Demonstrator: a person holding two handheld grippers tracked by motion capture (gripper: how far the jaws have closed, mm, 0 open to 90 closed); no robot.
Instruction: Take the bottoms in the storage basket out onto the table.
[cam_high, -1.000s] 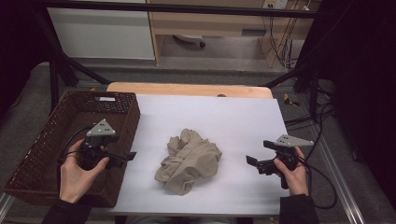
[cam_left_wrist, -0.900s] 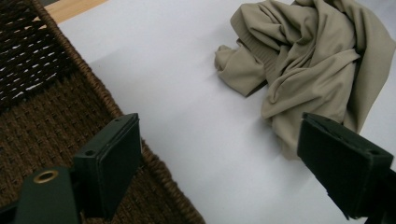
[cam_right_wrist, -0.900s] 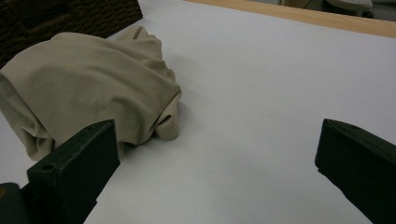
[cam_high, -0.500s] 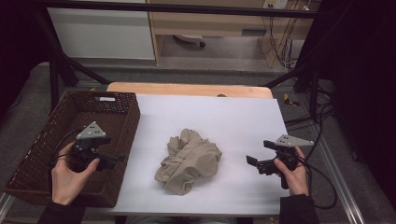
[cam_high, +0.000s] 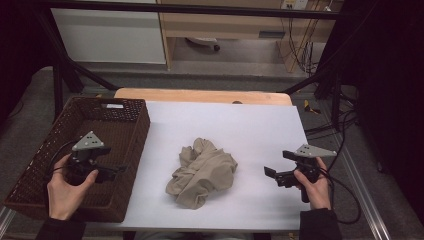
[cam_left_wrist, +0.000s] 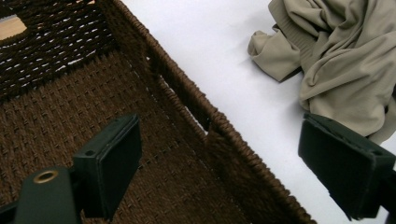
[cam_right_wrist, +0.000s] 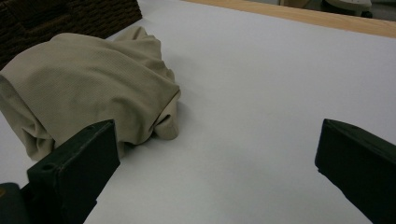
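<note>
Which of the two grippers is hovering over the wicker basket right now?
The left gripper, with open, empty jaws, is over the brown wicker basket. The right gripper is over the white table, right of the beige cloth.

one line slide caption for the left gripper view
Open left claw straddles the wicker basket's rim, with a crumpled beige garment on the white table beyond.

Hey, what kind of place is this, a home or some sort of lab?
Probably a lab or workshop: a white-topped table inside a black frame, loose cables behind, handheld grippers with cameras.
</note>
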